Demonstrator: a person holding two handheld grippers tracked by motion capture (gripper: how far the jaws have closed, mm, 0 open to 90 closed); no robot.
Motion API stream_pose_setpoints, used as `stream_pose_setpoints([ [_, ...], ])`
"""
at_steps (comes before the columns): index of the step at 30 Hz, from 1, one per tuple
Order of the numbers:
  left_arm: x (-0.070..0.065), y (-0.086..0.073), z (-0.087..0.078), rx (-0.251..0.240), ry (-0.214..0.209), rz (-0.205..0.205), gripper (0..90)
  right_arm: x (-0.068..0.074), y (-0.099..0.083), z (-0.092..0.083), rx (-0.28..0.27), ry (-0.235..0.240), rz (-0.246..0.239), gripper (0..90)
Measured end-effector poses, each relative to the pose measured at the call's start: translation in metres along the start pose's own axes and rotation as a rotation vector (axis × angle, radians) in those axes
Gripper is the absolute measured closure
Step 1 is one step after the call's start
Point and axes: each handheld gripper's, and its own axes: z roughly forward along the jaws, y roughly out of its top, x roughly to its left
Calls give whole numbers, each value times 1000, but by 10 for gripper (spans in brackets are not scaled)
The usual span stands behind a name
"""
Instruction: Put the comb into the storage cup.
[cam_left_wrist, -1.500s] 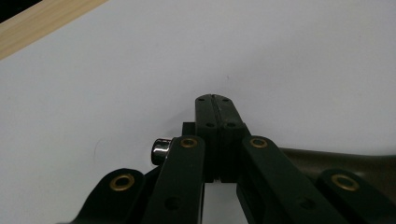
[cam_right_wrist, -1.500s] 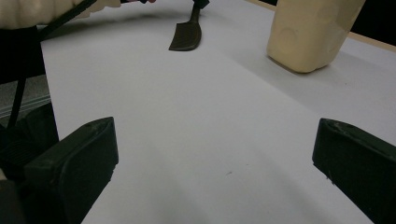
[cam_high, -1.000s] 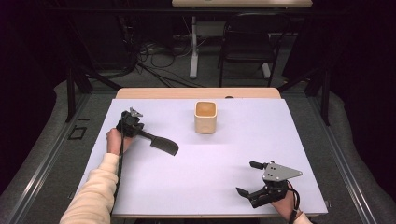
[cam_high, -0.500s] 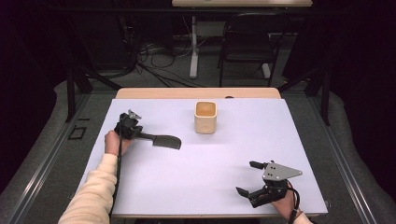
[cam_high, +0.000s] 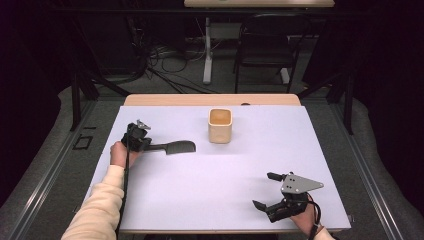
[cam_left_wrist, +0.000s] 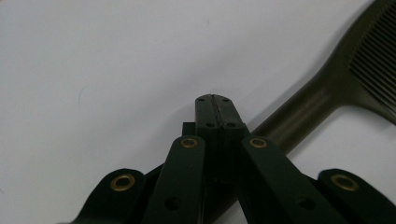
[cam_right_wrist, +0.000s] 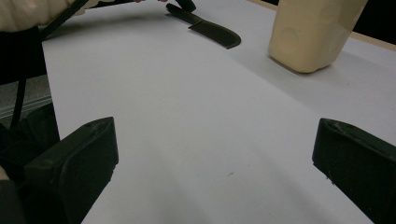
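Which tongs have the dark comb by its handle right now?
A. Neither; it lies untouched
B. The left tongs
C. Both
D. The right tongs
B: the left tongs are shut on the comb's handle, while the right tongs stand open over bare table.

We see a white table (cam_high: 210, 195) with a wooden far edge, bearing a dark comb (cam_high: 175, 147) at its left and a beige cup (cam_high: 220, 125) toward the far middle.
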Motion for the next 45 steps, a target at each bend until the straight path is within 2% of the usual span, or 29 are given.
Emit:
stream_pose_setpoints([
  [14, -1, -2, -4, 32, -21, -2, 900, -1, 0, 1, 9, 6, -4, 0],
  [20, 0, -2, -7, 44, -15, -10, 900, 0, 0, 2, 17, 10, -3, 0],
  [30, 0, -3, -7, 71, -41, -12, 900, -1, 0, 2, 16, 10, -5, 0],
  [38, -2, -3, -9, 74, -57, -16, 900, -1, 0, 2, 16, 13, -2, 0],
  [45, -2, -6, -11, 75, -49, -15, 900, -1, 0, 3, 22, 17, -4, 0],
])
